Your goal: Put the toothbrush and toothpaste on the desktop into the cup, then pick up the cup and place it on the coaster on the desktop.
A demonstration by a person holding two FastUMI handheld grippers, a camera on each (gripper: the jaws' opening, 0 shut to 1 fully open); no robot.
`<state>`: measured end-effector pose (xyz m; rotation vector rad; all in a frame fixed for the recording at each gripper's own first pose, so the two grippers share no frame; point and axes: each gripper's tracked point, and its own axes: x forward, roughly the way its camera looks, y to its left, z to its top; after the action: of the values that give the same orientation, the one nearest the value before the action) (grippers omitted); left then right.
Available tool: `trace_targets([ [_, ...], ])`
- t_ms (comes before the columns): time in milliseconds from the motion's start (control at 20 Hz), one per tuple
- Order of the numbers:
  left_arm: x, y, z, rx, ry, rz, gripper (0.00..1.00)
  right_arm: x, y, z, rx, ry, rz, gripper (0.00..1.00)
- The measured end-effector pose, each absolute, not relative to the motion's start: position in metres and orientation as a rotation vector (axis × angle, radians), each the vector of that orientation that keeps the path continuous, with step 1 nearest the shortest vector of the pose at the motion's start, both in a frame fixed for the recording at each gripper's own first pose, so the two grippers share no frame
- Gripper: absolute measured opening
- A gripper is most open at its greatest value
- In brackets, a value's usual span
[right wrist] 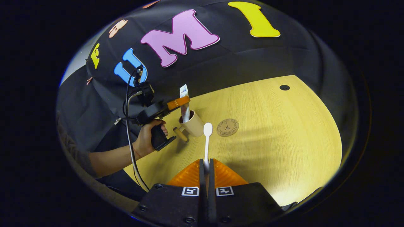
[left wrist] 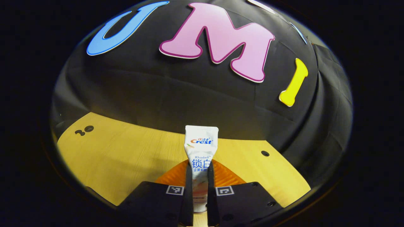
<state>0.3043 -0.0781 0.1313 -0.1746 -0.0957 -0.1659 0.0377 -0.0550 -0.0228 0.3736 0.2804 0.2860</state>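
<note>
Two tools clenched: left tool (left wrist: 199,176) on half-hidden toothpaste (left wrist: 201,145), right tool (right wrist: 206,168) on toothbrush (right wrist: 207,138), handle hidden.

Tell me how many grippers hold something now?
2. The left gripper holds the toothpaste upright over the cup; the right gripper holds the toothbrush.
</note>
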Motion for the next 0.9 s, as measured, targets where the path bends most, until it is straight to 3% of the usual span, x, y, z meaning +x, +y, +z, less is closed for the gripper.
trace_targets([
  [200, 0.301, -0.080, 0.116, -0.159, -0.051, -0.164, 0.31, 0.042, -0.053, -0.021, 0.377, 0.276, 0.282, 0.05],
  [300, 0.300, -0.080, 0.108, -0.157, -0.032, -0.157, 0.28, 0.041, -0.051, -0.021, 0.374, 0.275, 0.280, 0.05],
  [400, 0.288, -0.080, 0.096, -0.165, -0.016, -0.171, 0.32, 0.040, -0.047, -0.018, 0.377, 0.267, 0.281, 0.05],
  [550, 0.277, -0.073, 0.093, -0.146, -0.023, -0.154, 0.51, 0.039, -0.039, -0.012, 0.392, 0.252, 0.283, 0.05],
  [750, 0.251, -0.064, 0.101, -0.109, -0.039, -0.136, 0.68, 0.041, -0.025, 0.004, 0.421, 0.214, 0.298, 0.05],
  [900, 0.216, -0.050, 0.105, -0.118, -0.054, -0.115, 0.74, 0.053, -0.009, 0.032, 0.483, 0.152, 0.344, 0.05],
])
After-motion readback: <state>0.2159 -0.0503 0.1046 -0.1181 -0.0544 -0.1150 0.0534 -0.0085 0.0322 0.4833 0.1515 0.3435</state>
